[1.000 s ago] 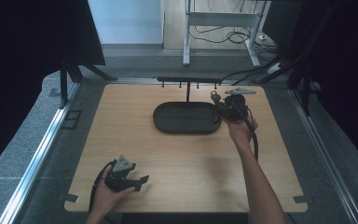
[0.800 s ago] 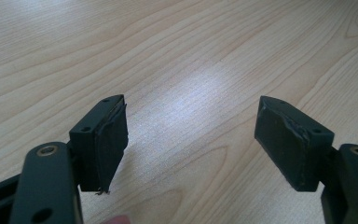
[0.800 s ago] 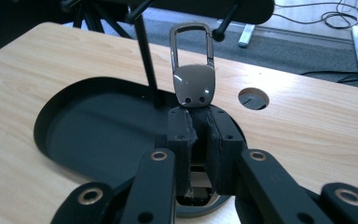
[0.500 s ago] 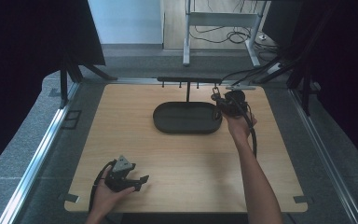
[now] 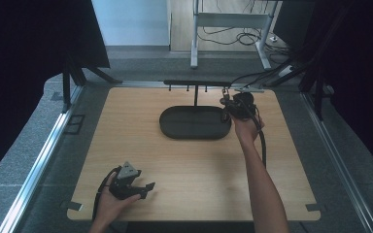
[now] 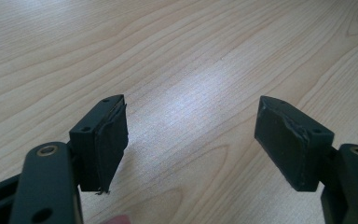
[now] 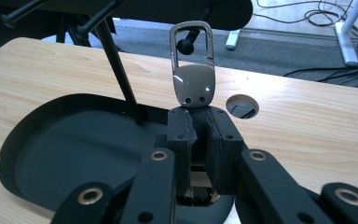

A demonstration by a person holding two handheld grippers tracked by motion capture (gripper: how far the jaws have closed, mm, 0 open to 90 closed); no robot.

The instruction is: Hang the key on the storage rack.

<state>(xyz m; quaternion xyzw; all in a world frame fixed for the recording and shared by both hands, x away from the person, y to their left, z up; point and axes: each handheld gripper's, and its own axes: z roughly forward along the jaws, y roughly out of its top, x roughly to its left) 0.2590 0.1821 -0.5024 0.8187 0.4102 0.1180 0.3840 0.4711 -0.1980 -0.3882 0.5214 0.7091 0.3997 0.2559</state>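
On a pale wooden table (image 5: 189, 155) ringed by dark curtains, a black oval tray (image 5: 195, 122) with an upright hook rack (image 5: 194, 84) sits toward the far edge. The right gripper (image 7: 199, 122), at the tray's right end, has its jaws clamped on the lower part of a metal carabiner key clip (image 7: 193, 70), whose loop rises above the fingertips around a rack peg. The left gripper (image 6: 191, 135) rests near the front edge, jaws spread wide over bare wood.
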